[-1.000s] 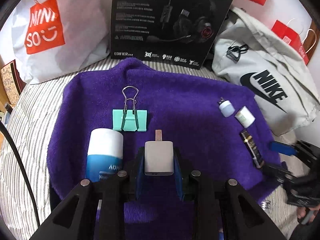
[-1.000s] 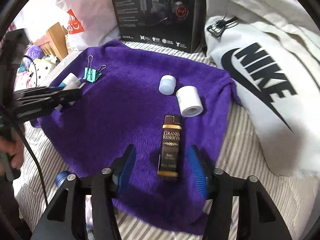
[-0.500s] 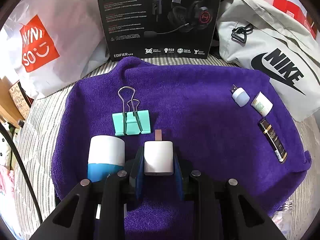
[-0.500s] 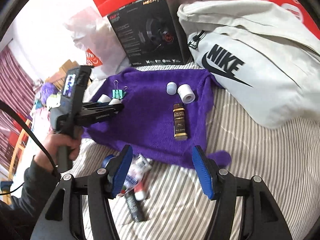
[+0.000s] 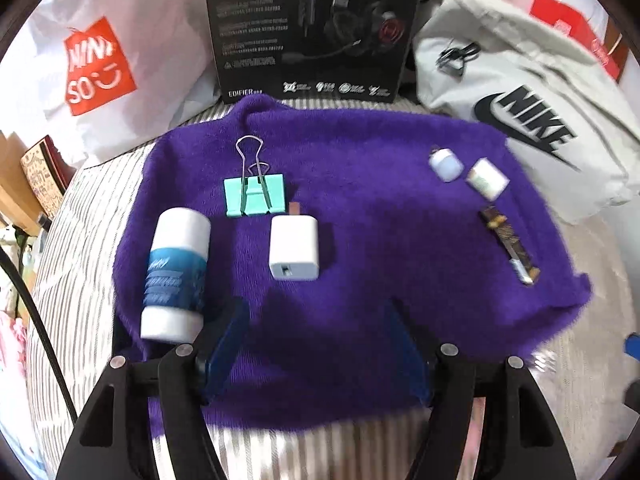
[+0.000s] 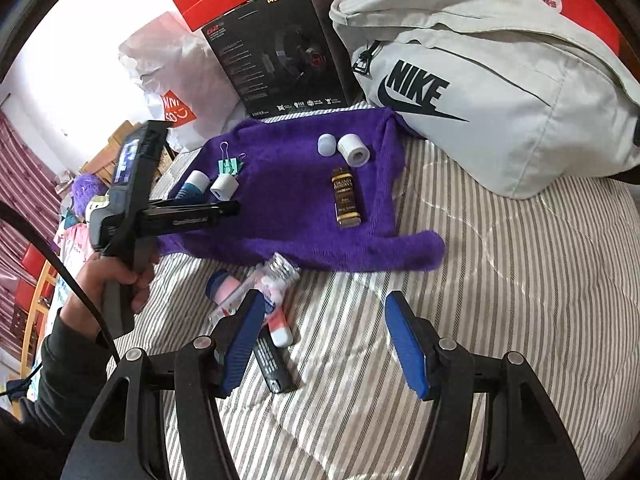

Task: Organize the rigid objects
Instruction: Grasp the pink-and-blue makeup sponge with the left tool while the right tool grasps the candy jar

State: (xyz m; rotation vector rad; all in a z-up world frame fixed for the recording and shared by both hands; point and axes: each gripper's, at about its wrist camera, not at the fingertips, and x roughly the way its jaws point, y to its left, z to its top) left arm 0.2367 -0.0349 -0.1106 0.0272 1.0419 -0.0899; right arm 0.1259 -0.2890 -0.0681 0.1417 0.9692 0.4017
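Observation:
A white charger plug lies free on the purple towel, beside a blue-and-white bottle and a mint binder clip. My left gripper hangs just behind the plug, its jaws opening with nothing between them. At the towel's right side lie a small white cap, a white roll and a brown-labelled bar. My right gripper stands open over the striped sheet, above a loose pile holding a clear pill strip and a black stick.
A black headset box stands behind the towel, a white Miniso bag to its left and a grey Nike bag to its right. A person's hand grips the left tool.
My left gripper has opened, let the white plug go onto the towel and drawn back. My right gripper has pulled away from the brown bar to the pile on the striped sheet.

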